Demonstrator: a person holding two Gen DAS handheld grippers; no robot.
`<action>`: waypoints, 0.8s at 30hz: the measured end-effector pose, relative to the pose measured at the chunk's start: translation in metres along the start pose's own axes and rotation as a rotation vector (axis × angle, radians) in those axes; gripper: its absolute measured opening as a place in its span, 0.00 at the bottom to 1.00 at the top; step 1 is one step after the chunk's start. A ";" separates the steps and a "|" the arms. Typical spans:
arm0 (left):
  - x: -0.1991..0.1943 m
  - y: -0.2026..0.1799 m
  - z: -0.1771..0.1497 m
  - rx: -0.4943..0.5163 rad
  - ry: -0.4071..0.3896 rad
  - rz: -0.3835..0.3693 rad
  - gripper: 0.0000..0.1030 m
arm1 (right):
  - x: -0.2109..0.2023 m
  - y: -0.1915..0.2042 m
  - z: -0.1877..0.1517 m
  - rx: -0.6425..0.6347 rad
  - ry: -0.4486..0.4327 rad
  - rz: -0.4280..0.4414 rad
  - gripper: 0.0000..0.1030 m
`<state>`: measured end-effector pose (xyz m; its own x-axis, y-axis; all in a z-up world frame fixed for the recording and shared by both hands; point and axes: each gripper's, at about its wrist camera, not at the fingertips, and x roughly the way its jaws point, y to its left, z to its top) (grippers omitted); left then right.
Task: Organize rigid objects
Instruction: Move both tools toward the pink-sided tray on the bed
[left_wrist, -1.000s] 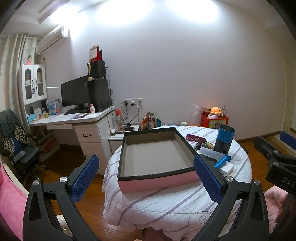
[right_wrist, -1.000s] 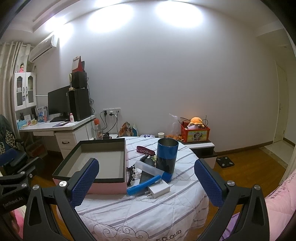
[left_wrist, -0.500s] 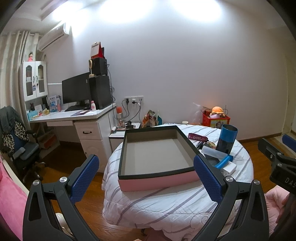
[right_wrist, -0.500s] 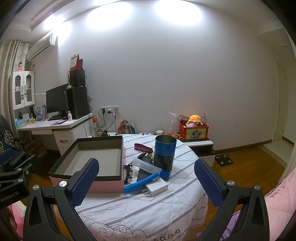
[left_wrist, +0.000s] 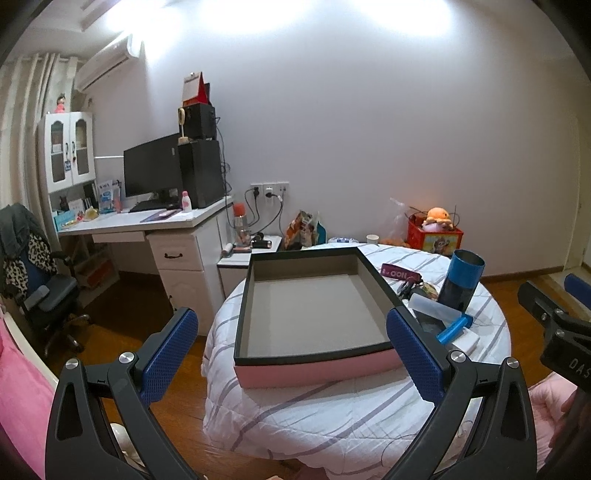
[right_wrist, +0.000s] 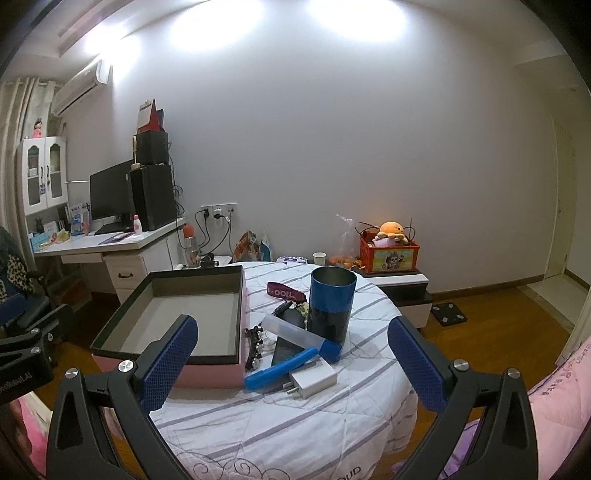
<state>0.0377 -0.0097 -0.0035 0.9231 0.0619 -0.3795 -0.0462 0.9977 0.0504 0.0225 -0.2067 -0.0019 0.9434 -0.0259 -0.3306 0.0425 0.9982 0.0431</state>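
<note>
A pink box with a black rim (left_wrist: 314, 363) (right_wrist: 207, 376) lies empty on the round table. Right of it stand a blue and black cylinder tin (right_wrist: 331, 306) (left_wrist: 461, 282), a blue tube (right_wrist: 280, 370), a white charger (right_wrist: 314, 379), a clear tube with a blue cap (right_wrist: 295, 334), a dark phone (right_wrist: 286, 349), a black hair clip (right_wrist: 256, 347) and a maroon strap (right_wrist: 284, 291). My left gripper (left_wrist: 291, 354) is open, short of the box. My right gripper (right_wrist: 291, 363) is open, short of the small objects.
The table has a white striped cloth (right_wrist: 295, 424). A desk with a monitor (left_wrist: 155, 173) and an office chair (left_wrist: 40, 280) stand at the left. A red toy box (right_wrist: 389, 254) sits on a low cabinet behind. Pink bedding (right_wrist: 554, 387) lies at the right.
Both grippers have drifted slightly closer to the table; the box and objects look a little larger. Nothing on the table has moved.
</note>
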 end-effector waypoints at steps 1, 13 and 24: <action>0.001 -0.001 0.004 0.003 0.000 -0.001 1.00 | 0.002 0.000 0.002 0.000 0.006 0.000 1.00; 0.014 -0.003 0.043 0.006 -0.014 0.004 1.00 | 0.020 -0.001 0.038 -0.010 0.011 -0.001 1.00; 0.022 -0.015 0.070 0.023 -0.040 0.010 1.00 | 0.036 -0.002 0.063 -0.030 0.010 0.010 1.00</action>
<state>0.0852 -0.0253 0.0522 0.9372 0.0706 -0.3416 -0.0475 0.9960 0.0756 0.0768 -0.2135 0.0454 0.9405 -0.0160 -0.3395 0.0233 0.9996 0.0176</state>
